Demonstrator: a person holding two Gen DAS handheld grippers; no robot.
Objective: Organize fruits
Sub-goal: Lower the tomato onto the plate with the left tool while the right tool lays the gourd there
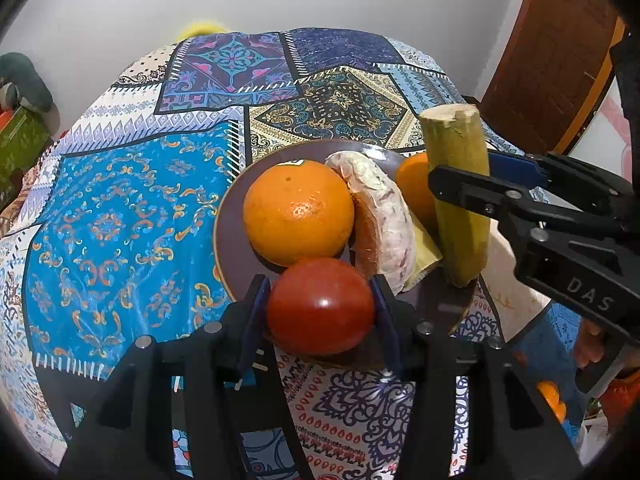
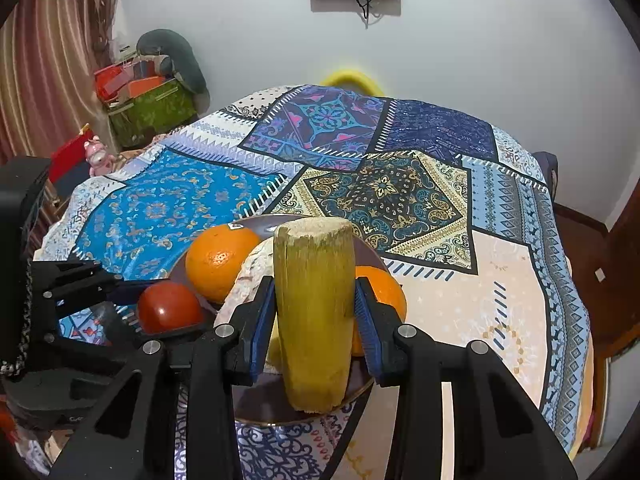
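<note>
On the patterned bench [image 1: 120, 220], left tongs [image 1: 320, 308] clamp a smooth, slippery tomato [image 1: 320, 306]; right tongs [image 2: 315, 320] grip a stiff cane stalk [image 2: 314, 312] mid-length

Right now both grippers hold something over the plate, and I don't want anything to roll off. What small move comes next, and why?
Probably lower the left gripper slightly and set the tomato on the plate, then open. The tomato sits at the near rim beside the orange, while the right gripper holds the sugarcane piece upright at the crowded other edge.
</note>
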